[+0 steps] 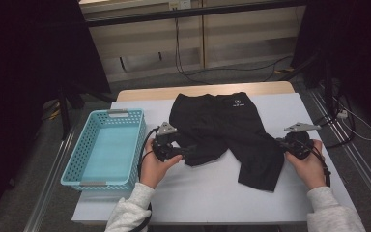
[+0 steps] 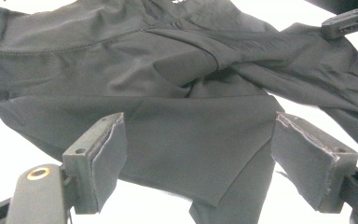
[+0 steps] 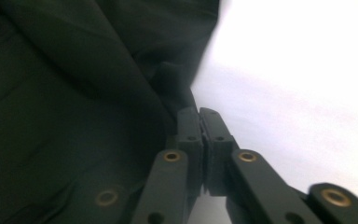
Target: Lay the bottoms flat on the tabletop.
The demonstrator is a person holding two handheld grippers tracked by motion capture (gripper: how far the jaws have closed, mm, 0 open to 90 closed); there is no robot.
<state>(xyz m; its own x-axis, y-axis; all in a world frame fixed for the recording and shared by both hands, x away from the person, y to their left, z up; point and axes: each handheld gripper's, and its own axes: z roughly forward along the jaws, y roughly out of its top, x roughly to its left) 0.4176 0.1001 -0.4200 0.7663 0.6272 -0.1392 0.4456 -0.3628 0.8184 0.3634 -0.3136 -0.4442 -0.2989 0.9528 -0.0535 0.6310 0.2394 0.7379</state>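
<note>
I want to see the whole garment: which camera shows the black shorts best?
The high view: the black shorts lie whole on the white table, both legs visible. The left gripper view shows one leg close up; the right gripper view shows dark folds at the pinched edge.

Matt black cloth shorts (image 1: 222, 130) lie beside a perforated turquoise plastic basket (image 1: 107, 147).

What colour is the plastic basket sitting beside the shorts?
The basket is light turquoise blue with a perforated wall, clearest in the high view.
</note>
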